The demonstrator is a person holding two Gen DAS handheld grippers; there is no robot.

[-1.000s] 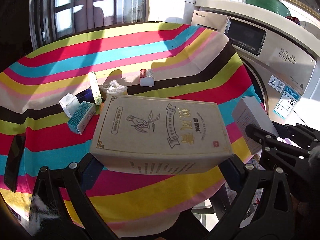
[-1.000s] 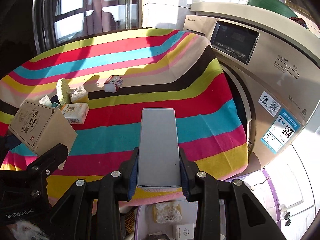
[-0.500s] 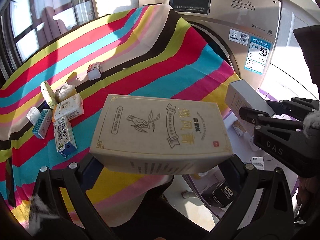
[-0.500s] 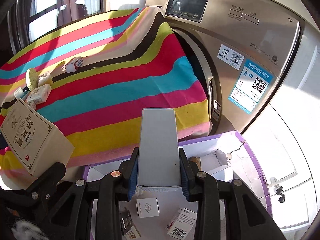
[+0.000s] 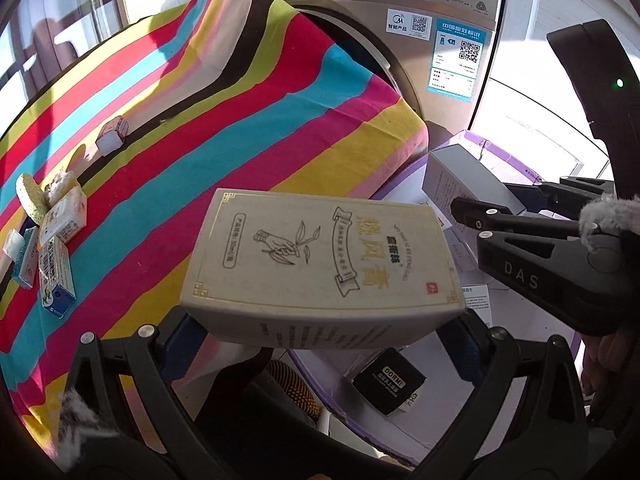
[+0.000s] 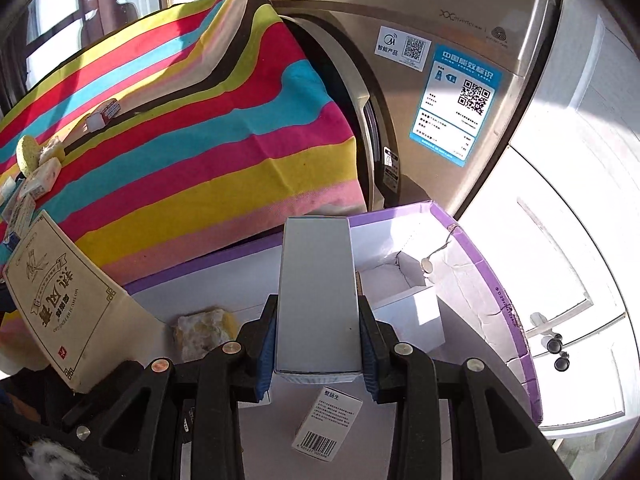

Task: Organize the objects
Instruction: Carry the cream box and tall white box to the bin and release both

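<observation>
My left gripper (image 5: pixel 320 330) is shut on a wide beige box (image 5: pixel 320 264) printed with a hand and leaves, held over the edge of the striped tablecloth (image 5: pixel 180 128). The same beige box (image 6: pixel 64 304) shows at the lower left of the right wrist view. My right gripper (image 6: pixel 318 350) is shut on a slim grey box (image 6: pixel 316 292), hanging above the purple-rimmed storage box (image 6: pixel 484 276) on the floor. In the left wrist view the grey box (image 5: pixel 464 180) and the right gripper (image 5: pixel 480 216) sit to the right of the beige box.
Several small boxes (image 5: pixel 56 240) and a sponge (image 5: pixel 28 196) lie on the cloth at the left. A washing machine (image 6: pixel 440 60) stands behind. Inside the storage box lie a black box (image 5: pixel 388 382), a barcode carton (image 6: pixel 328 426), a yellow sponge (image 6: pixel 204 330) and a white inner carton (image 6: pixel 408 300).
Both grippers carried their boxes rightward off the table and downward, coming over the purple-rimmed storage box. Both grips stayed shut.
</observation>
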